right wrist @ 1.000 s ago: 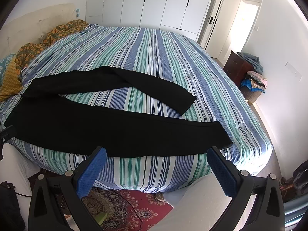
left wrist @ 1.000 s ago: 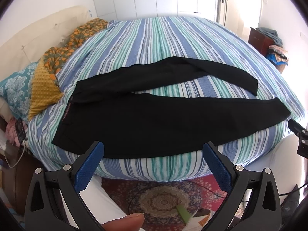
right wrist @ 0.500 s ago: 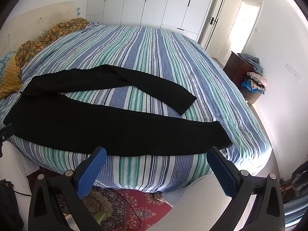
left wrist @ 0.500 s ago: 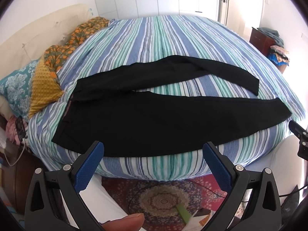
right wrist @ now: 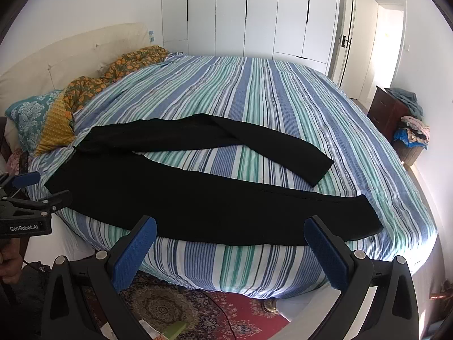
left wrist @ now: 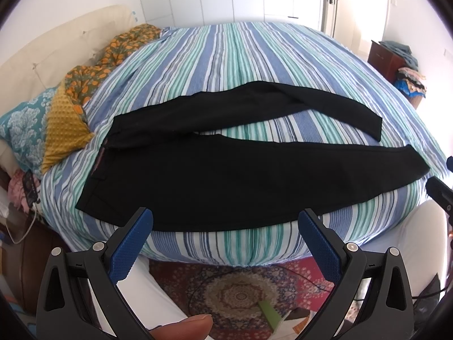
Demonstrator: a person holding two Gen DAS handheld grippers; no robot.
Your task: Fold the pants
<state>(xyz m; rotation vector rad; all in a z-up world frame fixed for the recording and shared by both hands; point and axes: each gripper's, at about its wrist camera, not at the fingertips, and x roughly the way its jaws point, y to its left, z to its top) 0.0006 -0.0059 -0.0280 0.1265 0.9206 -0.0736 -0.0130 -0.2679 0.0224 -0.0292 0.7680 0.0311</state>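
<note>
Black pants (left wrist: 226, 175) lie spread flat on the striped bed, waistband at the left, both legs running right and splayed apart; they also show in the right wrist view (right wrist: 198, 195). My left gripper (left wrist: 225, 240) is open and empty, hovering before the bed's near edge below the seat of the pants. My right gripper (right wrist: 230, 250) is open and empty, before the near edge below the near leg. The left gripper also shows at the left of the right wrist view (right wrist: 34, 189).
The striped duvet (left wrist: 240, 65) covers the bed (right wrist: 254, 90). Patterned pillows (left wrist: 65, 110) lie at the head end on the left. A red rug (left wrist: 237, 291) lies on the floor below. A dark cabinet with clothes (right wrist: 402, 119) stands at the right wall.
Both grippers have risen and tilted slightly, so the bed sits lower in each view. The pants have not moved. Both grippers stay open.
</note>
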